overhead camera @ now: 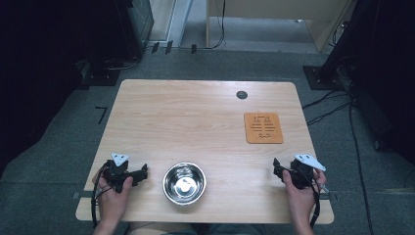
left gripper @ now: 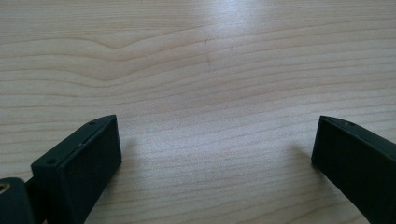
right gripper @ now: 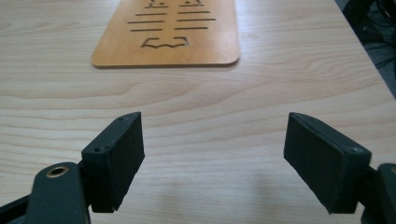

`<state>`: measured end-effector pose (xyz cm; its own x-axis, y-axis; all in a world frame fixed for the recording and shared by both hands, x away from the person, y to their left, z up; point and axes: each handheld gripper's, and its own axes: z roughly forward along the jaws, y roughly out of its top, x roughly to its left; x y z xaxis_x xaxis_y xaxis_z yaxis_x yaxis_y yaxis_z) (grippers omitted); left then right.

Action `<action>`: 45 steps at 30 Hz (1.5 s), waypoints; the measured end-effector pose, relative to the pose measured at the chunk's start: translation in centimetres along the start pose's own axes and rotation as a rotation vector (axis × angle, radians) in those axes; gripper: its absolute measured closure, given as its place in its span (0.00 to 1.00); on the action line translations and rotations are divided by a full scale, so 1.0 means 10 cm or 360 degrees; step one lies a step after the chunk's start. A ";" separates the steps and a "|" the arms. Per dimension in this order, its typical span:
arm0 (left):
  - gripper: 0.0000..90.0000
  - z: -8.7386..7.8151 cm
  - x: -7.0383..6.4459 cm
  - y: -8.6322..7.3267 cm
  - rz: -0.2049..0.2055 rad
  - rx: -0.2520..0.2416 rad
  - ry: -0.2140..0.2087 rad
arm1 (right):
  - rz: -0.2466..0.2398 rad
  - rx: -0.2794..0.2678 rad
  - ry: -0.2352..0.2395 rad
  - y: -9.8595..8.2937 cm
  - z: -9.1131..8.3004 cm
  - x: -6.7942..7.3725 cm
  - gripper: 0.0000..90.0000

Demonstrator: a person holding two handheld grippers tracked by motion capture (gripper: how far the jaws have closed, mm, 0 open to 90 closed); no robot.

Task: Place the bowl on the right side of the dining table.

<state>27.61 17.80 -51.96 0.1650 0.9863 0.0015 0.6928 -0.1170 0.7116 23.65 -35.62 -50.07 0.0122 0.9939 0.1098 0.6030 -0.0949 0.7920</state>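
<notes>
A light wooden table (overhead camera: 195, 122) with rounded corners stands on grey carpet, seen from above the person's side. A person's 2 forearms come in from the bottom edge, and each hand holds a black hand-held gripper low over the near part of the table.

The left hand-held gripper (overhead camera: 142, 172) sits near the table's near-left corner, held in the left hand (overhead camera: 116, 198), with a grey three-cornered plate on top and a dark cable trailing back along the forearm. Its jaws point toward the middle of the table. In the left gripper view, the left hand-held gripper (left gripper: 215, 149) has its 2 black jaws spread wide with bare wood grain between them, holding nothing.

The right hand-held gripper (overhead camera: 277, 168) sits near the near-right edge, held in the right hand (overhead camera: 298, 193), also topped by a grey plate. In the right gripper view, the right hand-held gripper (right gripper: 212, 154) is likewise spread wide and empty, close above the tabletop.

Between the 2 hands, near the front edge, stands a shiny round metal bowl (overhead camera: 184, 183), upright and apparently empty. It is just beside the left hand-held gripper, not touching it, and well apart from the right one.

Farther back on the right side lies a flat, darker wooden board (overhead camera: 264, 128) with cut-out slots, directly ahead of the right hand-held gripper; the wooden board (right gripper: 168, 32) shows beyond the jaws in the right gripper view. A small dark round grommet (overhead camera: 242, 95) sits near the far edge.
</notes>
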 end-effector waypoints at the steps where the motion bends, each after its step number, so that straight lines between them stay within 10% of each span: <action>1: 0.01 0.00 0.00 0.00 0.0000 0.0000 0.0000 | -0.0005 -0.0001 0.0012 0.00 0.00 0.03 0.22; 45: 0.01 0.00 0.00 0.00 0.0000 0.0000 0.0000 | -0.0145 -0.0038 0.0211 0.01 -0.08 0.66 0.21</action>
<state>27.62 17.80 -51.96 0.1650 0.9863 0.0013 0.6927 -0.1169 0.7116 23.17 -29.12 -48.80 -0.1484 0.9824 0.1138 0.5778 -0.0073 0.8162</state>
